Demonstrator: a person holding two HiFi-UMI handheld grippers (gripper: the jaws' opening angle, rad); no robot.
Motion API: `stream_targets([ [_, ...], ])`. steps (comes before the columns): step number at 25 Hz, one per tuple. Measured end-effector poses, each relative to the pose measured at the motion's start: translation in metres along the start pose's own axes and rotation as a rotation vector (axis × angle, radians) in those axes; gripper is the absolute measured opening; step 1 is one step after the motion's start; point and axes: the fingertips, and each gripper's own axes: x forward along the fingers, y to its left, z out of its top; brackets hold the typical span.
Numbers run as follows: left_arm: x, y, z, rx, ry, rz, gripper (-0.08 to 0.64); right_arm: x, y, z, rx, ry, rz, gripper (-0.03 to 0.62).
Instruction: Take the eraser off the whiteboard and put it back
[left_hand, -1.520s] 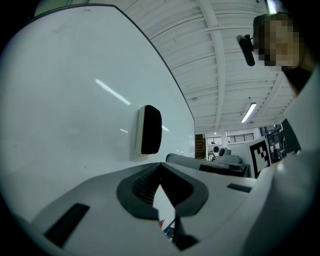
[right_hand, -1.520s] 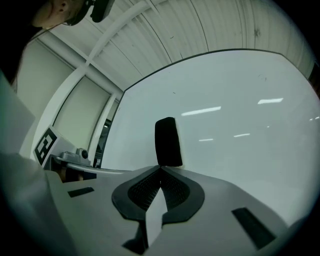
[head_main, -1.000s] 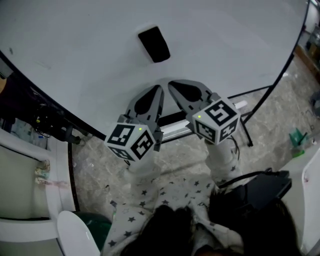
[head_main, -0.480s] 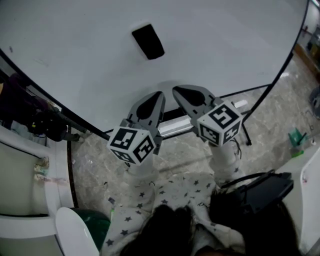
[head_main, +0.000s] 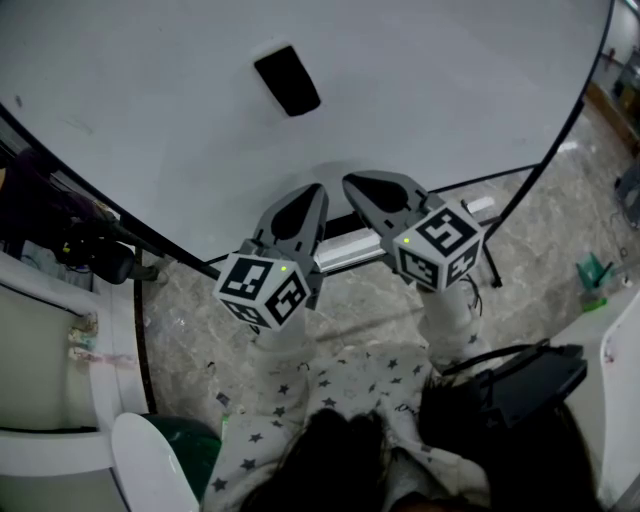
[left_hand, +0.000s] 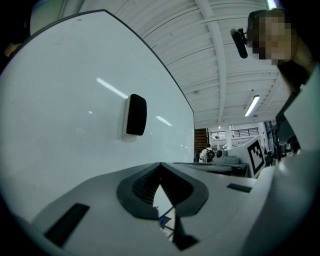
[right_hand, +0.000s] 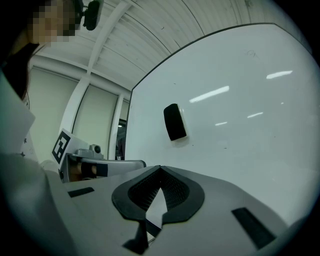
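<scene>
A black eraser (head_main: 287, 80) clings to the white whiteboard (head_main: 420, 90), well above both grippers. The left gripper view shows the eraser (left_hand: 135, 114) ahead and up on the board (left_hand: 60, 100); in the right gripper view the eraser (right_hand: 174, 122) sits ahead, slightly left. My left gripper (head_main: 319, 187) and right gripper (head_main: 347, 180) hang side by side below the eraser, tips close together near the board's lower edge. Both are shut with nothing between the jaws. In its own view each gripper's tips meet: left (left_hand: 160, 164), right (right_hand: 160, 168).
The board's black frame (head_main: 560, 130) curves down at right, with a stand leg (head_main: 490, 265) and a pale tray rail (head_main: 350, 255) under it. A marble floor (head_main: 540, 250) lies below. A white chair (head_main: 60, 440) stands at lower left.
Both grippers have sunk a little in relation to the board. The eraser now sits higher and further left in the head view. Jaws stay shut.
</scene>
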Motion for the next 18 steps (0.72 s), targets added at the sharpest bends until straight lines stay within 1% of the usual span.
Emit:
stream_targets([
  [7,0.0051,-0.0022,-0.0009,0.003,0.003,0.003,0.002,-0.0026,-0.0067,-0.0024,0.006,0.002,-0.004,0.008],
  [18,0.0019,0.0005,-0.0003,0.001,0.003,0.005,0.002,0.0016,-0.0024,-0.0026,0.009,0.003,0.005,0.008],
])
